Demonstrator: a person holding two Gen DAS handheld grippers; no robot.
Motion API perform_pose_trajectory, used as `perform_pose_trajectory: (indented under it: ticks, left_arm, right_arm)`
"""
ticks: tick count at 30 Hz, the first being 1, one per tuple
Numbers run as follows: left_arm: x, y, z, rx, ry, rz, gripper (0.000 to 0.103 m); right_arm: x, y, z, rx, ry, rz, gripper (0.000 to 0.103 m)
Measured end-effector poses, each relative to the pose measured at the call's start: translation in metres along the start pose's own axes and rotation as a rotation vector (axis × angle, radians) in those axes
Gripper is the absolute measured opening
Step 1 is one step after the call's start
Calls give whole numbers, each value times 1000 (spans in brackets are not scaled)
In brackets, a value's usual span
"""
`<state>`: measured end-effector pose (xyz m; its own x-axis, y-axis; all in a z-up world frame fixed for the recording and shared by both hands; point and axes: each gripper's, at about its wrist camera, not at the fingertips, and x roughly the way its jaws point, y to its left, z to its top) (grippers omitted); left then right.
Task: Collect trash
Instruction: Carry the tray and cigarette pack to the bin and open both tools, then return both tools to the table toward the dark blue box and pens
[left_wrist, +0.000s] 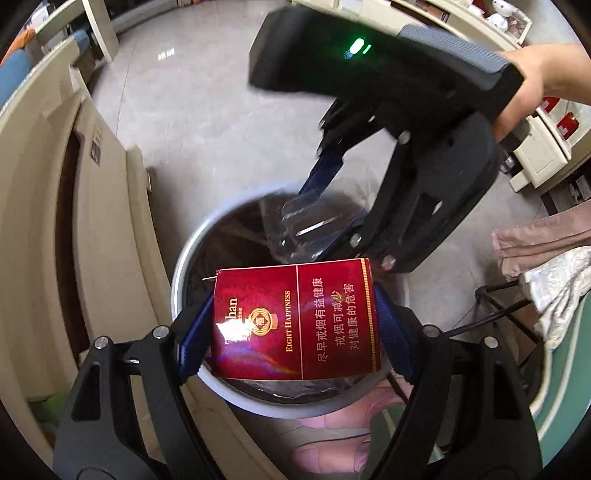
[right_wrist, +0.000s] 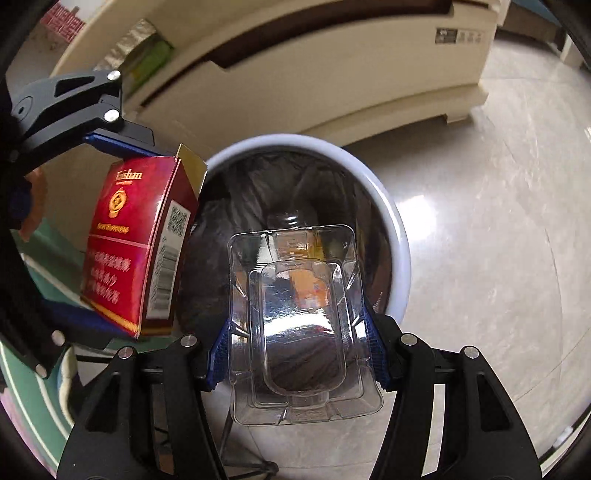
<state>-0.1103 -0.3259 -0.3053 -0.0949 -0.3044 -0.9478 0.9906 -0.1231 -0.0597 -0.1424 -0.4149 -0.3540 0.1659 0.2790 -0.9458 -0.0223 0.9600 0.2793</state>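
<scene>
Cigarette box (left_wrist: 295, 319) clamped between left fingers (left_wrist: 194, 341), clear plastic tray (right_wrist: 299, 325) between right fingers (right_wrist: 375, 349); both over bin rim (right_wrist: 399, 254), floor (right_wrist: 498, 221) open beyond.

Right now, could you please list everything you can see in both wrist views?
Red cardboard cigarette box: one, red and gold, clamped in the left gripper above the bin.
Clear plastic blister tray: one, transparent, clamped in the right gripper above the bin.
Round white bin: one, black liner, on the floor.
Cream cabinet: one, beside the bin.
Grey tiled floor: glossy.
Left gripper: black, blue pads.
Right gripper: black, blue pads.
Hand: one, holding the right gripper.
</scene>
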Motion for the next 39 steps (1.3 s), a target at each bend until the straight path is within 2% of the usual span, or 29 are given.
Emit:
perform_pose_trajectory:
  ticks: [6, 14, 16, 18, 25, 30, 34, 39]
  left_arm:
    - [42, 1, -8, 5, 89, -10, 76]
    - [67, 6, -23, -33, 164, -18, 78]
    - [70, 8, -24, -23, 177, -15, 78]
    - [69, 8, -27, -29, 174, -17, 84]
    - [47, 18, -22, -75, 120, -9, 95]
    - [23, 21, -18, -84, 67, -2, 95]
    - [-14, 16, -4, -68, -15, 16, 95]
    - [-90, 24, 14, -71, -148, 37, 95]
  right_arm:
    - [29, -3, 4, 10, 56, -8, 60]
    - [48, -10, 7, 18, 96, -10, 61]
    - [49, -9, 7, 16, 104, -5, 66]
    - [47, -8, 7, 13, 100, 0, 70]
    - [18, -13, 11, 22, 26, 12, 72]
    - [-20, -21, 11, 31, -42, 6, 72]
    - [-61, -28, 16, 36, -128, -7, 71]
    - [-121, -26, 42, 28, -241, -51, 72]
